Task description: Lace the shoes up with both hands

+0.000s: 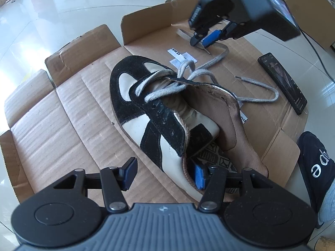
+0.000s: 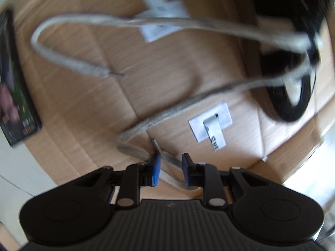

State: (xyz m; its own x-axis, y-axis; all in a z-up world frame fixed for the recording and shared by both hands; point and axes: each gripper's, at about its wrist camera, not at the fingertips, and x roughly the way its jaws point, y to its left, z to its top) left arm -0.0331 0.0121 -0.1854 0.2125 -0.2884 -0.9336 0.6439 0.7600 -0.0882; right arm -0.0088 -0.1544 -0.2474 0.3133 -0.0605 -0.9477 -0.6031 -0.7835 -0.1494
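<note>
Left gripper [image 1: 164, 174]: I see it spread astride the black-and-cream suede shoe's [image 1: 159, 113] heel collar, lower centre.
Right gripper [image 2: 171, 172]: spread, grey flat lace [image 2: 167, 159] lying between the pads, bottom centre.

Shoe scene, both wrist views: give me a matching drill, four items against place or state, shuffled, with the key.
Items:
1. left gripper
2. right gripper
3. phone
4. shoe

States:
A. lies at the edge of the cardboard
B. straddles the shoe's heel wall
C. partly laced, in the middle of the cardboard
D. lace end runs between its pads, not pinched

Pairs: 1-B, 2-D, 3-A, 4-C
</note>
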